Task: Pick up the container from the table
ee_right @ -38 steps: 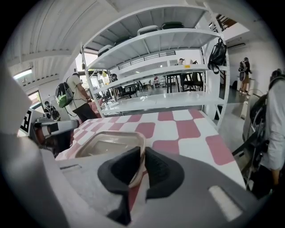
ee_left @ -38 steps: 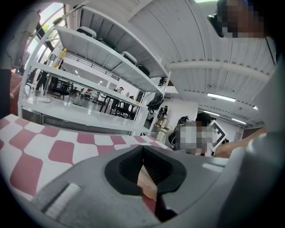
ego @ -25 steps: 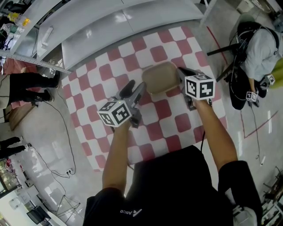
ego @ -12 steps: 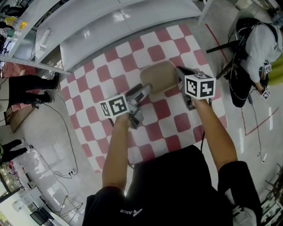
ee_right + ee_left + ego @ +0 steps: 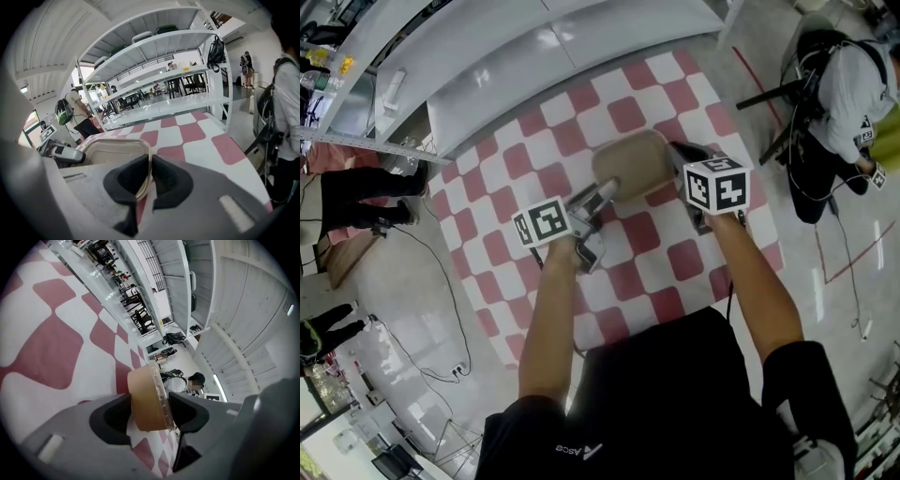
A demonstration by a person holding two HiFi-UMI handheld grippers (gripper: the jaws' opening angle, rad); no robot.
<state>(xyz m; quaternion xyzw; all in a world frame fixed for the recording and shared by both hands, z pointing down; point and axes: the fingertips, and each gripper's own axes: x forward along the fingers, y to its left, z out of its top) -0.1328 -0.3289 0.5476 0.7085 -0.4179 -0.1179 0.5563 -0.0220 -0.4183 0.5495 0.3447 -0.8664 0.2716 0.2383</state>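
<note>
Now left tool had rolled in, jaws closing around container left edge, maybe not clamped yet; right tool pinched its right rim. Lift looked close.

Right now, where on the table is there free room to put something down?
The table is bare left of the left gripper and all along the far edge by the white shelf, beyond the container. The middle is crowded: the right gripper pinches the container's rim, and the left jaws are closing around its other end.
</note>
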